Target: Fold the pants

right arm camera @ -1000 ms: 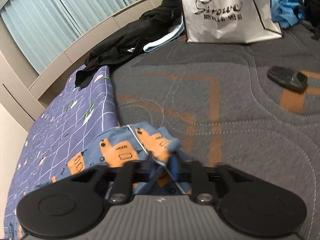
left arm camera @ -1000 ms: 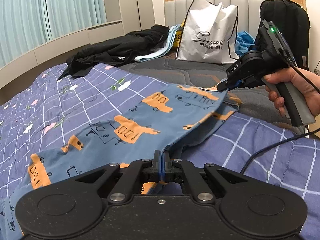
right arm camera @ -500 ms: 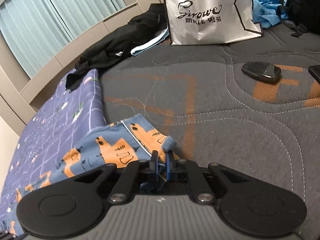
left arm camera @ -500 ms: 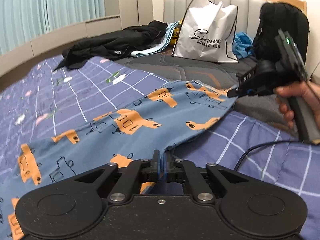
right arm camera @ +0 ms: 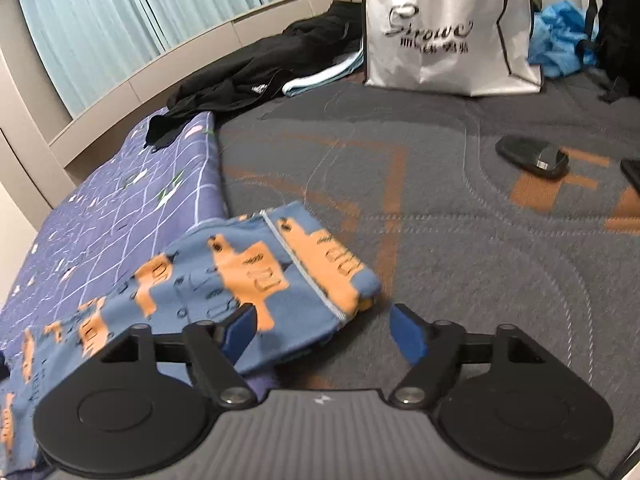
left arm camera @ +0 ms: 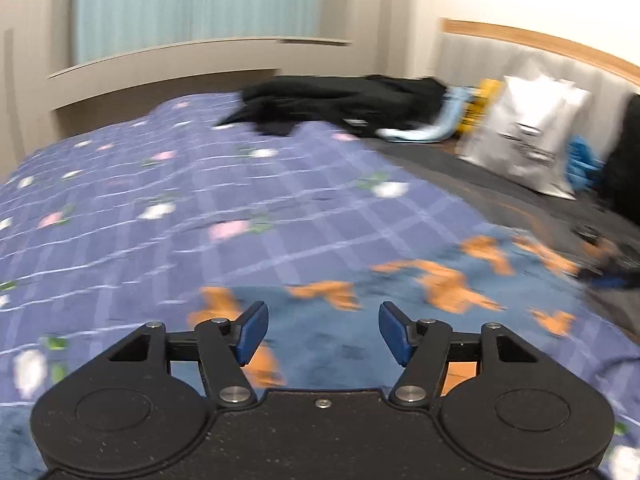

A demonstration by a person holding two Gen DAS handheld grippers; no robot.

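Left hand-held gripper [left arm camera: 323, 334]: your jaws were opening, pads clear of the cloth, nothing pinched
Right hand-held gripper [right arm camera: 320, 334]: your jaws were opening; the cloth edge lay between them, unpressed
Pants [right arm camera: 248, 276]: blue with orange print, they lay flat on the bed, partly on the purple checked quilt [left arm camera: 168, 216], partly on the grey mattress [right arm camera: 460, 208]
Background: white bag [right arm camera: 448, 28], black clothing [right arm camera: 256, 76]

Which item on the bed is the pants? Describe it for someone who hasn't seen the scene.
Find the bed's purple checked quilt. Where its edge meets the grey mattress cover, the pants lie flat. They're the only blue fabric printed with orange vehicles, unlike the black clothes further back.
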